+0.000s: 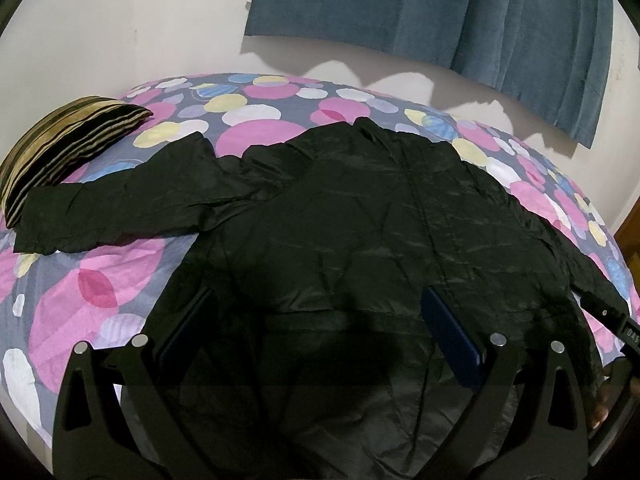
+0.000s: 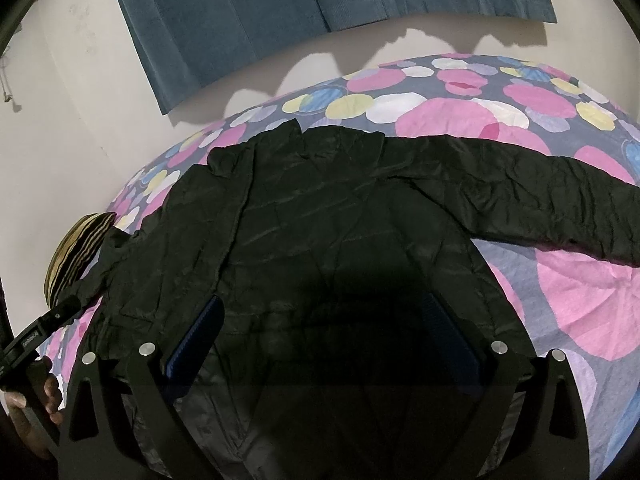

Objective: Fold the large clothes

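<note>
A black quilted jacket (image 1: pixel 344 216) lies spread flat on the bed, front zipper up, collar toward the wall. One sleeve reaches left toward the pillow in the left wrist view; the other sleeve (image 2: pixel 540 204) stretches right in the right wrist view. My left gripper (image 1: pixel 316 320) hovers open over the jacket's lower hem, blue pads (image 1: pixel 452 332) wide apart with nothing between them. My right gripper (image 2: pixel 320 328) is likewise open above the hem of the jacket (image 2: pixel 320 208), nothing held. Each gripper shows at the edge of the other's view, held by a hand (image 2: pixel 36 396).
The bed carries a sheet with pink, white and yellow circles (image 1: pixel 92 300). A striped brown pillow (image 1: pixel 60 152) lies at the left end against the wall. A blue curtain (image 1: pixel 440 12) hangs on the white wall behind the bed. A wooden edge (image 1: pixel 630 228) shows far right.
</note>
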A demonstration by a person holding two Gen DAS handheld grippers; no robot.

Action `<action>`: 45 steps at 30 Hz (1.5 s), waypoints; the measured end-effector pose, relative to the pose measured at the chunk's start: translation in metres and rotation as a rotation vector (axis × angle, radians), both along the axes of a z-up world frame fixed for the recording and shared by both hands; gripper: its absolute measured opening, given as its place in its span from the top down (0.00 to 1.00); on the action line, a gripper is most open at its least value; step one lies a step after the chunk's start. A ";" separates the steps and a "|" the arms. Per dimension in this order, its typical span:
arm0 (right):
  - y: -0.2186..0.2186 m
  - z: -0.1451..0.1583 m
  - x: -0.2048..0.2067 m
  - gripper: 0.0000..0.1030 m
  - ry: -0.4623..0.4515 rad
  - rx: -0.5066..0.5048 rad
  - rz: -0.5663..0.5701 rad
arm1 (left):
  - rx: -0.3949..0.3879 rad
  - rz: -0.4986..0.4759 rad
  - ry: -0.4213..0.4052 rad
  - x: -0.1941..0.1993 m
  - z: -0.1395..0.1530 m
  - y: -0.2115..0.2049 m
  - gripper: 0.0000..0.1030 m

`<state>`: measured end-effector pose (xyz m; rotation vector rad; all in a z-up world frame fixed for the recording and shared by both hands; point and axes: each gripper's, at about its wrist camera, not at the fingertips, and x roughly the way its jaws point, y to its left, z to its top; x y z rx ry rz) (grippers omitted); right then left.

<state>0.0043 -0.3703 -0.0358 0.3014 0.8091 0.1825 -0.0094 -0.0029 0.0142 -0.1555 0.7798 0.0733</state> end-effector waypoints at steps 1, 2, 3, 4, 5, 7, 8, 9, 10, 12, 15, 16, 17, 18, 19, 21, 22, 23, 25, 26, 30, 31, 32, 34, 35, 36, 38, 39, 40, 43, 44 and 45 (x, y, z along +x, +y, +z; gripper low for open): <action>-0.001 0.000 0.000 0.04 0.001 0.000 -0.003 | 0.002 0.000 0.001 0.000 0.000 0.002 0.02; -0.002 0.000 0.000 0.04 0.001 0.002 -0.006 | 0.005 0.002 0.003 0.001 0.000 0.004 0.02; -0.003 0.000 0.000 0.04 0.002 0.004 -0.009 | 0.006 0.009 0.006 0.001 -0.001 0.000 0.02; -0.005 0.000 0.001 0.04 0.002 0.007 -0.012 | 0.007 0.018 0.010 0.002 -0.003 0.000 0.02; -0.006 0.001 0.001 0.04 0.002 0.008 -0.015 | 0.002 0.024 0.014 0.003 -0.004 0.003 0.02; -0.011 0.002 0.001 0.04 -0.001 0.007 -0.023 | -0.010 0.032 0.027 0.005 -0.005 0.010 0.02; -0.014 0.003 0.001 0.04 -0.005 0.010 -0.033 | -0.013 0.035 0.034 0.008 -0.009 0.009 0.02; -0.018 0.004 0.001 0.04 -0.008 0.010 -0.039 | -0.017 0.042 0.040 0.010 -0.012 0.009 0.02; -0.023 0.006 0.002 0.04 -0.011 0.007 -0.053 | -0.021 0.046 0.043 0.011 -0.013 0.010 0.02; -0.034 0.008 0.003 0.04 -0.016 0.011 -0.073 | -0.029 0.055 0.047 0.012 -0.015 0.015 0.02; -0.062 0.011 0.003 0.04 -0.022 0.030 -0.121 | -0.026 0.063 0.042 0.012 -0.018 0.021 0.02; -0.074 0.011 0.002 0.04 -0.025 0.040 -0.142 | -0.020 0.069 0.042 0.012 -0.019 0.023 0.02; -0.093 0.009 0.000 0.04 -0.023 0.063 -0.180 | -0.016 0.075 0.044 0.012 -0.020 0.021 0.02; -0.106 0.007 -0.001 0.04 -0.017 0.084 -0.203 | -0.014 0.082 0.048 0.012 -0.022 0.023 0.02; -0.121 0.003 -0.002 0.04 -0.007 0.114 -0.230 | -0.015 0.091 0.053 0.013 -0.024 0.025 0.02; -0.159 -0.010 -0.006 0.04 0.014 0.207 -0.305 | -0.025 0.102 0.065 0.015 -0.028 0.030 0.02; -0.175 -0.016 -0.009 0.04 0.020 0.249 -0.340 | -0.026 0.108 0.070 0.016 -0.030 0.031 0.02; -0.196 -0.024 -0.013 0.04 0.029 0.300 -0.392 | -0.025 0.112 0.071 0.016 -0.032 0.033 0.02; -0.229 -0.038 -0.020 0.05 0.043 0.382 -0.478 | -0.024 0.118 0.075 0.018 -0.034 0.036 0.02; -0.239 -0.044 -0.023 0.05 0.049 0.410 -0.508 | -0.028 0.119 0.076 0.019 -0.036 0.038 0.02; -0.275 -0.064 -0.029 0.05 0.054 0.473 -0.629 | -0.027 0.127 0.087 0.021 -0.043 0.040 0.02; -0.283 -0.069 -0.030 0.05 0.047 0.489 -0.659 | -0.028 0.128 0.093 0.021 -0.045 0.042 0.02; -0.289 -0.071 -0.031 0.05 0.035 0.502 -0.687 | -0.029 0.130 0.102 0.022 -0.048 0.042 0.02; -0.300 -0.071 -0.031 0.07 0.004 0.506 -0.743 | -0.027 0.132 0.115 0.023 -0.051 0.043 0.02; -0.305 -0.071 -0.031 0.07 -0.010 0.507 -0.770 | -0.025 0.132 0.120 0.023 -0.053 0.043 0.02; -0.309 -0.072 -0.029 0.07 -0.018 0.514 -0.790 | -0.023 0.132 0.121 0.024 -0.054 0.043 0.02; -0.318 -0.076 -0.029 0.13 -0.038 0.531 -0.844 | -0.019 0.129 0.121 0.023 -0.055 0.043 0.02; -0.321 -0.078 -0.028 0.25 -0.043 0.527 -0.868 | -0.017 0.128 0.121 0.023 -0.055 0.042 0.02; -0.323 -0.080 -0.027 0.34 -0.041 0.526 -0.891 | -0.017 0.128 0.122 0.023 -0.056 0.042 0.02; -0.329 -0.090 -0.028 0.57 -0.038 0.557 -0.935 | -0.020 0.127 0.128 0.024 -0.057 0.043 0.02; -0.331 -0.092 -0.029 0.61 -0.038 0.564 -0.943 | -0.021 0.127 0.129 0.025 -0.057 0.043 0.02; -0.333 -0.093 -0.030 0.68 -0.039 0.570 -0.946 | -0.022 0.127 0.131 0.025 -0.057 0.043 0.02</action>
